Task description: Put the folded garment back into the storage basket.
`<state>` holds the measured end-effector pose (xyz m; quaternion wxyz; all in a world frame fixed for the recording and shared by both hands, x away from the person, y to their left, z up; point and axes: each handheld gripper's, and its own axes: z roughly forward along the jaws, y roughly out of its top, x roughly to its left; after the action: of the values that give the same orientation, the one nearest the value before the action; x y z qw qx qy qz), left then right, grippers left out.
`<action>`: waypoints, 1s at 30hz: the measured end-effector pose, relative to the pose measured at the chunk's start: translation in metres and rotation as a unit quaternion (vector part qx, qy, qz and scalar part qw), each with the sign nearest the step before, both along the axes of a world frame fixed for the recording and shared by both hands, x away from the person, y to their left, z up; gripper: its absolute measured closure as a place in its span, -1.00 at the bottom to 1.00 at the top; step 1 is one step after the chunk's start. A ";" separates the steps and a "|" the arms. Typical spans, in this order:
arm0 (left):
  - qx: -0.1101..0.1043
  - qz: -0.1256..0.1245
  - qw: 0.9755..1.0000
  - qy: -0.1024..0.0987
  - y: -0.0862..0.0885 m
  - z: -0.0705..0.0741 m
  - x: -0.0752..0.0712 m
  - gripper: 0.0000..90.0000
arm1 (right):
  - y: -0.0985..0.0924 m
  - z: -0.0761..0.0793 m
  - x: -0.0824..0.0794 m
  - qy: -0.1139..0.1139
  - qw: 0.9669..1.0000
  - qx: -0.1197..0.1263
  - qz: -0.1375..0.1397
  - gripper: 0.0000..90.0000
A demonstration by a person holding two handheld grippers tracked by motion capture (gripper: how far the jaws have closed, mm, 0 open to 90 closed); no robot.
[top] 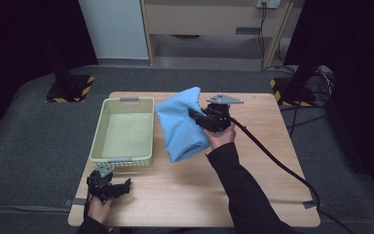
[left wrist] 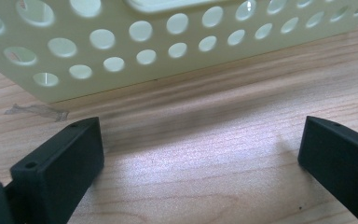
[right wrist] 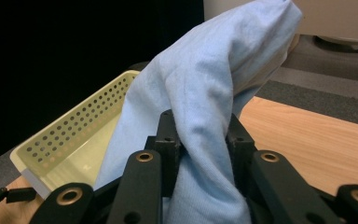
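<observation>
Blue cloth looks soft, light, floppy; right gripper fingers pinch a bunched fold btwn them, rest drapes below. Left gripper fingers open, nothing btwn.

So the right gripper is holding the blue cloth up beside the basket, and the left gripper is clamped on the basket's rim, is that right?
Not quite. The left gripper is open with bare table between its jaws, short of the basket, as the left gripper view shows. The right gripper does hold the blue cloth beside the basket.
</observation>
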<state>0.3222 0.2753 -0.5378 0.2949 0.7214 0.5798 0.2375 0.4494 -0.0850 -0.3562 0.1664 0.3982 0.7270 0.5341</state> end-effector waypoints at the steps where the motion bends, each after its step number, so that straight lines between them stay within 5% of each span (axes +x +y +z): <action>1: 0.000 0.000 1.000 0.000 0.000 0.000 0.000 -1.00 | 0.001 0.001 0.001 -0.001 1.000 0.000 -0.001 0.62; 30: 0.000 0.006 1.000 0.000 -0.001 0.000 0.000 -1.00 | 0.068 0.013 0.012 0.000 0.999 0.040 0.016 0.62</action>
<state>0.3226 0.2744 -0.5378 0.2935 0.7182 0.5837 0.2395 0.4618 -0.0165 -0.3429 0.1417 0.3925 0.7117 0.5651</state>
